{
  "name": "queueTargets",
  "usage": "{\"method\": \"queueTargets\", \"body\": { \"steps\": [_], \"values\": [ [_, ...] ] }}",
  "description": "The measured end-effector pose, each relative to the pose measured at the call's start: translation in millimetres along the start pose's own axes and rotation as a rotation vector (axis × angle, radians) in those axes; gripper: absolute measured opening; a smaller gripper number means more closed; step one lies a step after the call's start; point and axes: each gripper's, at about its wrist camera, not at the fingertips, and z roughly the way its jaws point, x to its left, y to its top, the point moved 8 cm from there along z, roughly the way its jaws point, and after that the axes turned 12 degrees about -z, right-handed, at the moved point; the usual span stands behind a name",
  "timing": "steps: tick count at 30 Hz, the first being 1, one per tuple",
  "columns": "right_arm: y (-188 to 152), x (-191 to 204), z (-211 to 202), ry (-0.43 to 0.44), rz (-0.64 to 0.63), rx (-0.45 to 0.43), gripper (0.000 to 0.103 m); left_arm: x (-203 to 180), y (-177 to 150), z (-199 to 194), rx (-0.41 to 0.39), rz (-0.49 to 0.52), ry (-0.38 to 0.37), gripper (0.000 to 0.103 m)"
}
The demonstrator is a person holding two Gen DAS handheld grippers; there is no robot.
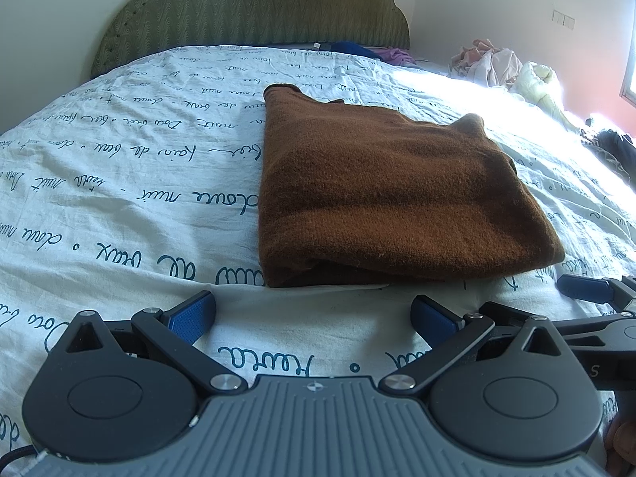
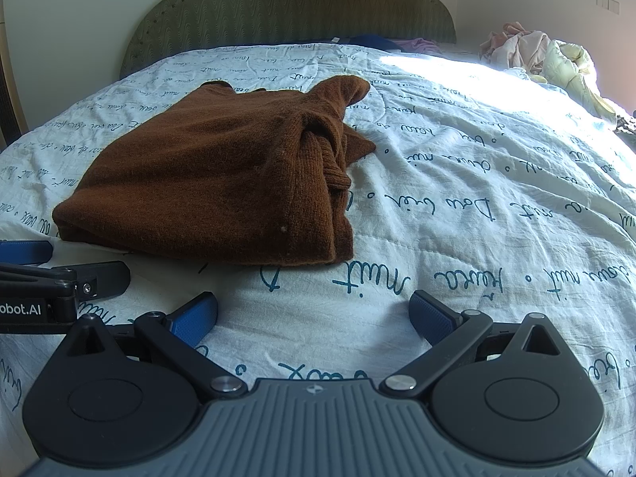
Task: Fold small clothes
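The brown knitted wool sweater (image 1: 381,194) sits folded in a thick rectangle mid-frame on the white quilt with blue handwriting print (image 1: 119,183). It looks soft, floppy and a bit fuzzy, so it should grip easily but sag if lifted by one point. I'd pinch both near corners. Left gripper (image 1: 312,314) and right gripper (image 2: 314,314) are both spread wide, holding nothing, low in frame just short of it.

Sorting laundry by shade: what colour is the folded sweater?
Rust brown sweater, clearest in the right wrist view.
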Motion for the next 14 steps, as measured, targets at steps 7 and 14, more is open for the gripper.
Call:
{"method": "queueTargets", "body": {
  "steps": [7, 14],
  "values": [
    [0.2, 0.8, -0.4, -0.001, -0.001, 0.000, 0.103, -0.3, -0.4, -0.6, -0.006, -0.005, -0.004, 0.103],
    [0.4, 0.4, -0.4, -0.002, 0.001, 0.000, 0.103, -0.8, -0.4, -0.4, 0.000, -0.003, 0.001, 0.103]
  ]
}}
